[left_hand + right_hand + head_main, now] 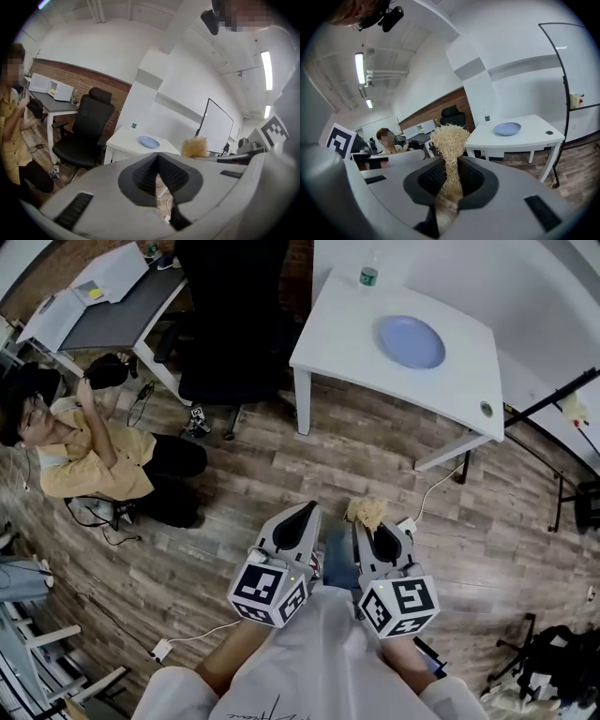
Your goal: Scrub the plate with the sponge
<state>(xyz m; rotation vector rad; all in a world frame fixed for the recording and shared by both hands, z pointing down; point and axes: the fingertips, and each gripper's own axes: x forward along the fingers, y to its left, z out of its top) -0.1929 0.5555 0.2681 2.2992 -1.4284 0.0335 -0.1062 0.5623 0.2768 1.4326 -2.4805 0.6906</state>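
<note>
Right tool pinches sponge by thin lower part, bushy head free beyond jaws; left tool jaws together, empty; plate lies on table, both tools well apart from table. Risk: sponge may slip out under scrubbing pressure; unheld plate may slide toward table edge.

Pale grey left gripper and right gripper, black-lined jaws, black-and-white marker cubes; white shirt
</note>
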